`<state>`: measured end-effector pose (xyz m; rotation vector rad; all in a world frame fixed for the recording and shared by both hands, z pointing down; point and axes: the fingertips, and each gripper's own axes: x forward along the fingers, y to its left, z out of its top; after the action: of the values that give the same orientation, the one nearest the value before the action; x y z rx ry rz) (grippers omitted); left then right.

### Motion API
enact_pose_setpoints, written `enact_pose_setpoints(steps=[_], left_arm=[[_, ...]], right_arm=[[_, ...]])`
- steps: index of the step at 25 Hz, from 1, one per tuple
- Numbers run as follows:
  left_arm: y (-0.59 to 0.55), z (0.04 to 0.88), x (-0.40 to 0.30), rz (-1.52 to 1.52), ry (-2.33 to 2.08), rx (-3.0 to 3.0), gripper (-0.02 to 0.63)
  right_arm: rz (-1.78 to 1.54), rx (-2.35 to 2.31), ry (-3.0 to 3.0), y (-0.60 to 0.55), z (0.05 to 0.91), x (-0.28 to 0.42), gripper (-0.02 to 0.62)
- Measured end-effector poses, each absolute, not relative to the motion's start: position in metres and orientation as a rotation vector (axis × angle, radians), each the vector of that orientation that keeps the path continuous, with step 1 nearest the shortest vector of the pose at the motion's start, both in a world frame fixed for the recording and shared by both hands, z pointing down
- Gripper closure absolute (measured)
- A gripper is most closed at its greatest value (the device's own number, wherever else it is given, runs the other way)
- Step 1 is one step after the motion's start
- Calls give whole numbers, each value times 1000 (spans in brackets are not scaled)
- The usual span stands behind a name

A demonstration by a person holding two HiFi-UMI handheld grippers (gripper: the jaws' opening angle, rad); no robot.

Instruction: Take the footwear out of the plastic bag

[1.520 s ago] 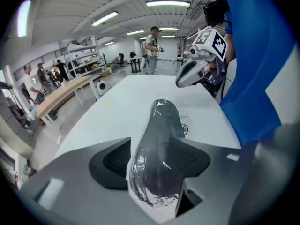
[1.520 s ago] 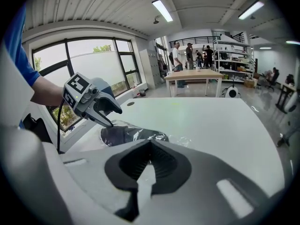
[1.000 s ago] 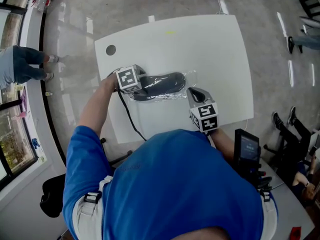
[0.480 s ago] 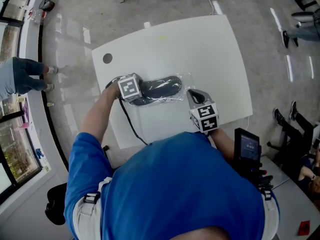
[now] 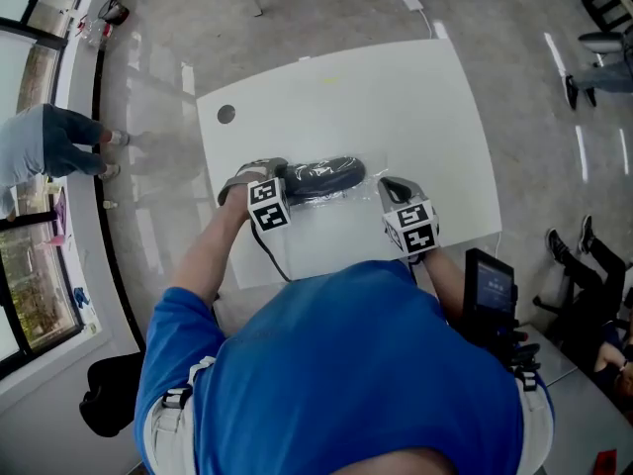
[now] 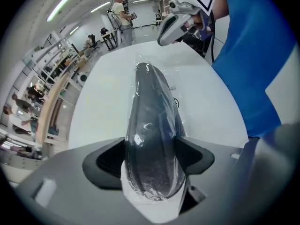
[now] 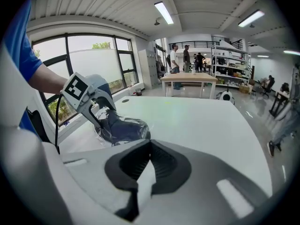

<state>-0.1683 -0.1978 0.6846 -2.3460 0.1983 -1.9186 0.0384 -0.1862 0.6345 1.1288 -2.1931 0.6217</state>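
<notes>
1. The footwear [image 6: 152, 139], a dark slipper-like shoe, lies lengthwise on the white tabletop [image 5: 396, 97]. It is fully enclosed in the clear plastic bag [image 6: 174, 89].
2. The left gripper [image 6: 151, 158] is set over the near end of the footwear. Its jaws have just been closing, and the pads are seen to meet both sides of the shoe through the film.
3. The right gripper [image 7: 146, 170] is held at the opposite end of the bag. Its jaws are pressed together on a pale sliver, judged to be the bag's loose film.
4. The footwear is judged light and fairly firm, with a rounded body.
5. The bag is judged thin, limp and slippery. A grip made through the film may slide.
6. The loose end of the bag and the narrow sides of the shoe are judged the best holds.
</notes>
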Motion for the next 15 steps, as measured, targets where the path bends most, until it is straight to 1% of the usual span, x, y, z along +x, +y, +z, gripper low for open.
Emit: enact_pose_setpoints(steps=[8,15], left_arm=[[-189,665,-164,-1698,500,-2077,295],[-171,658,-165,-1564,621,-1935,318]], right_arm=[[420,919,-2168,-191,656,37,592],[196,664,-2212,-182,666,20,591]])
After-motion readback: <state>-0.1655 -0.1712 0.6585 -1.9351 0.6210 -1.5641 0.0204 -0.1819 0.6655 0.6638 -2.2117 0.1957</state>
